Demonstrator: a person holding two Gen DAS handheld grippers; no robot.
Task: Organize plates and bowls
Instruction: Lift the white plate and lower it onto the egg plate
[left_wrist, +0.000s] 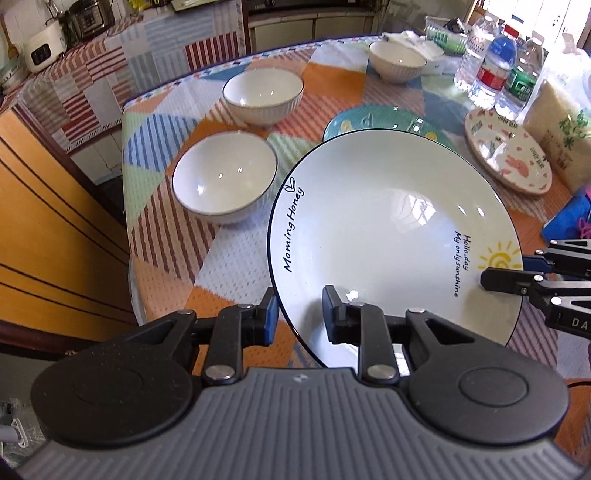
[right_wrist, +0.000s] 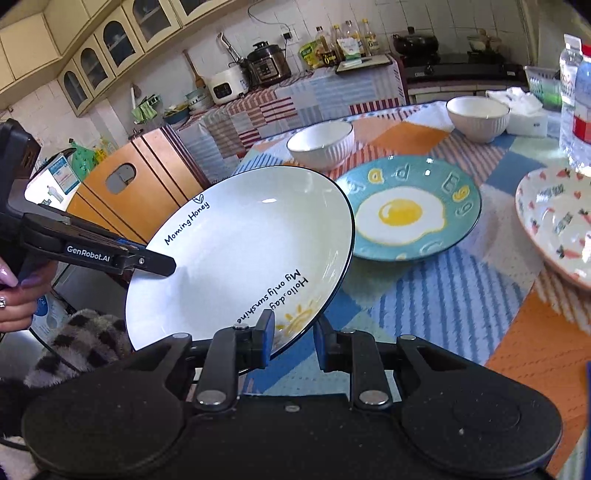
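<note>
A white plate (left_wrist: 395, 229) with a dark rim, "Morning Honey" lettering and a sun drawing is held tilted above the table; it also shows in the right wrist view (right_wrist: 240, 251). My left gripper (left_wrist: 299, 314) is shut on its near rim, and shows from the side in the right wrist view (right_wrist: 162, 264). My right gripper (right_wrist: 293, 339) is shut on the rim by the sun, and shows in the left wrist view (left_wrist: 495, 275). A teal fried-egg plate (right_wrist: 410, 210) lies just beyond. A pink-patterned plate (right_wrist: 554, 229) lies at the right. Three white bowls (left_wrist: 225, 182) (left_wrist: 263, 96) (left_wrist: 398, 61) stand behind.
The table (left_wrist: 166, 240) has a patchwork cloth; its left edge drops off next to an orange cabinet (left_wrist: 48, 221). Water bottles (left_wrist: 498, 62) and a bag of rice (left_wrist: 557, 129) stand at the far right. A blue object (left_wrist: 569, 218) lies by the right edge.
</note>
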